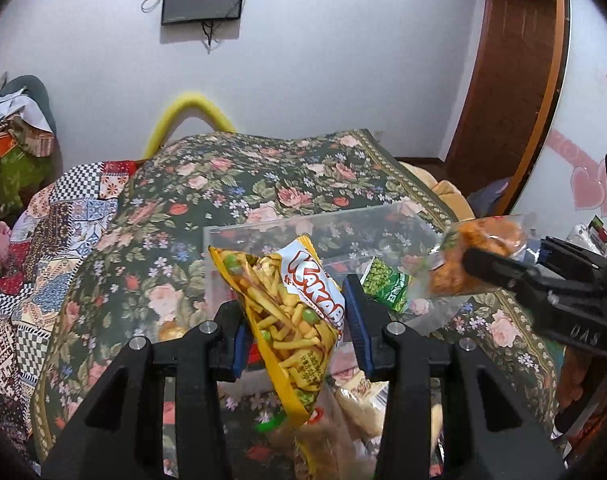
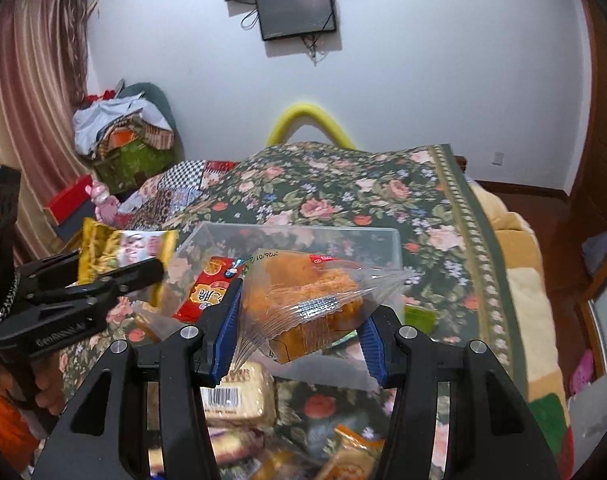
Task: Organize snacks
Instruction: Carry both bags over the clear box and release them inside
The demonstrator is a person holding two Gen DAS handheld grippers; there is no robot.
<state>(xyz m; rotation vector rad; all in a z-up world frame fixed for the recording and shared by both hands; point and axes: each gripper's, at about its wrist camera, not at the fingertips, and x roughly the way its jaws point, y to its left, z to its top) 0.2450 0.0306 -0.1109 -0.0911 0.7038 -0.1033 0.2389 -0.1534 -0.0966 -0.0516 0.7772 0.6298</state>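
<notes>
1. While both grippers hang over the flowered bedspread (image 1: 287, 184), each with a snack in its grip.
2. Left gripper (image 1: 299, 316): jaws partly closed, blue pads pinching the yellow bag of stick snacks (image 1: 291, 312) at its sides. Bag tilted, top corner up toward the left, bottom end dangling below the fingers, off the bed.
3. Right gripper (image 2: 299, 328): jaws also partly closed, clamped on the clear packet of orange crisps (image 2: 303, 296). Packet up in the air, tilted, just in front of the clear plastic box (image 2: 383, 236).
4. Clear box resting on the bedspread, straight ahead of both grippers. Red packet (image 2: 207, 288) seen through its near left wall; green packet (image 1: 383, 284) at its right side, hard to say whether fully inside.
5. Below the right gripper, loose on the bed: pale biscuit pack with a barcode (image 2: 239, 396), plus several more orange and yellow wrappers, blurry.
6. Background: dark screen on the wall (image 2: 297, 12), yellow curved tube (image 2: 307, 114) behind the bed, striped curtain (image 2: 35, 92) on the left.
</notes>
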